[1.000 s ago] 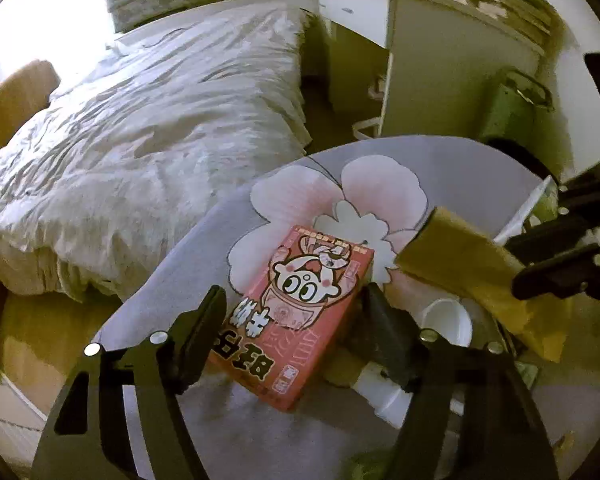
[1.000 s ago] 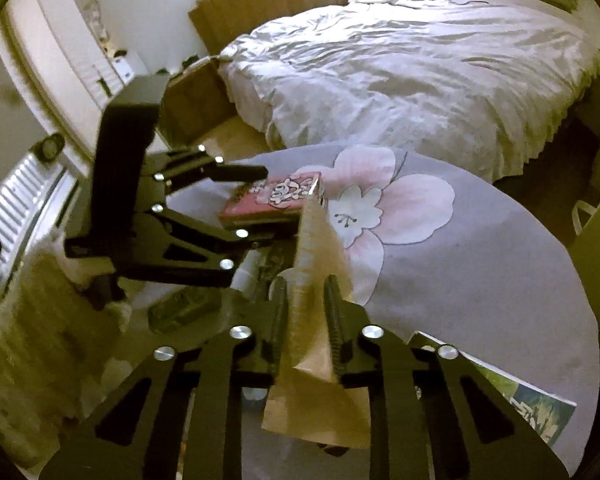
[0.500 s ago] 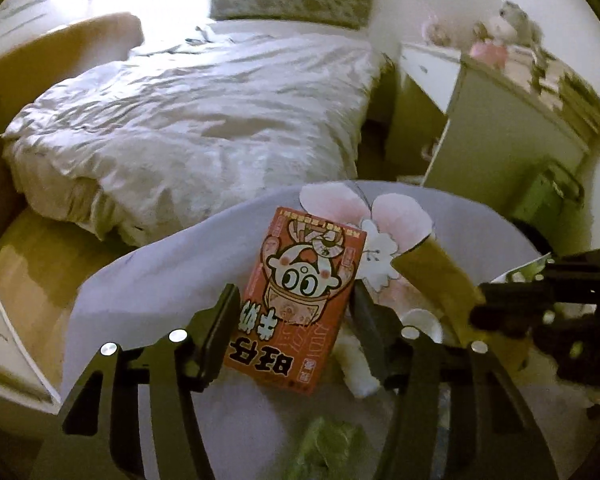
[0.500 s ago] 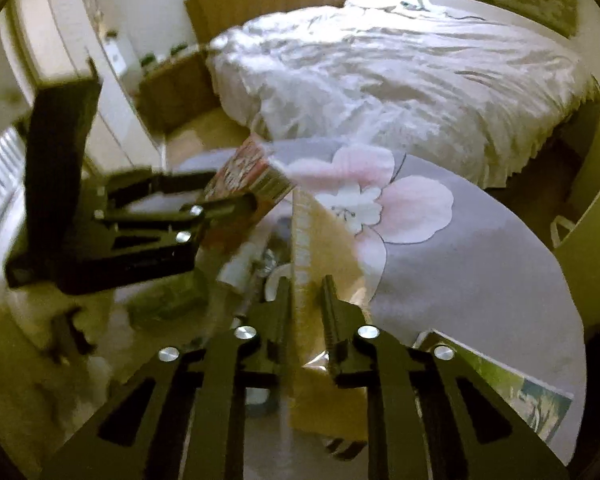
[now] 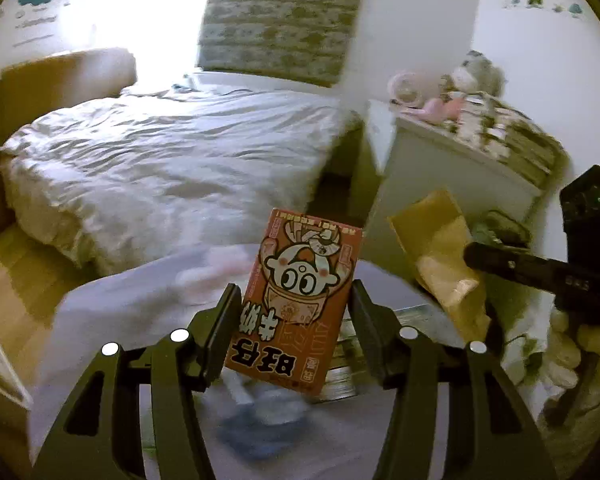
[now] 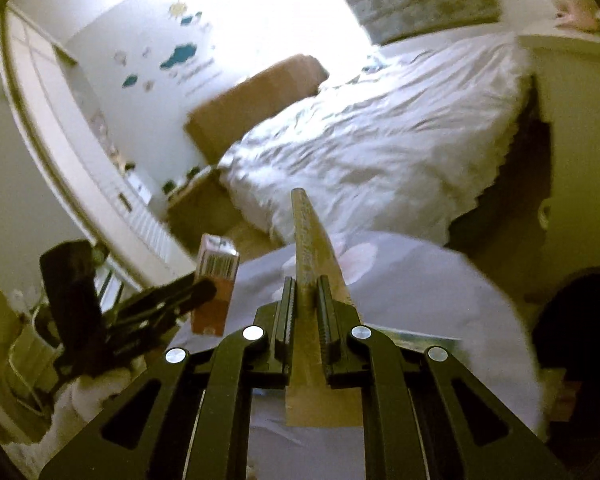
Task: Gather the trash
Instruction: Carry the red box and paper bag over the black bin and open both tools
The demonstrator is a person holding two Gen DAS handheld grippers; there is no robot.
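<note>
The red carton, printed with a cartoon face, is pinched across its width by the left gripper and is held clear above the floral tabletop. The flat brown paper bag is clamped edge-on by the right gripper, its jaws pressed together on the paper; in the left wrist view the bag is seen just right of the carton. Two pieces of trash are thus judged to be in transport, and no bin is identifiable in either view. Both grips are best kept firm and the loads carried level and apart, so that the carton is not knocked loose by the bag. Some blurred items under the left gripper appear to remain for collection. The bed lies beyond.
</note>
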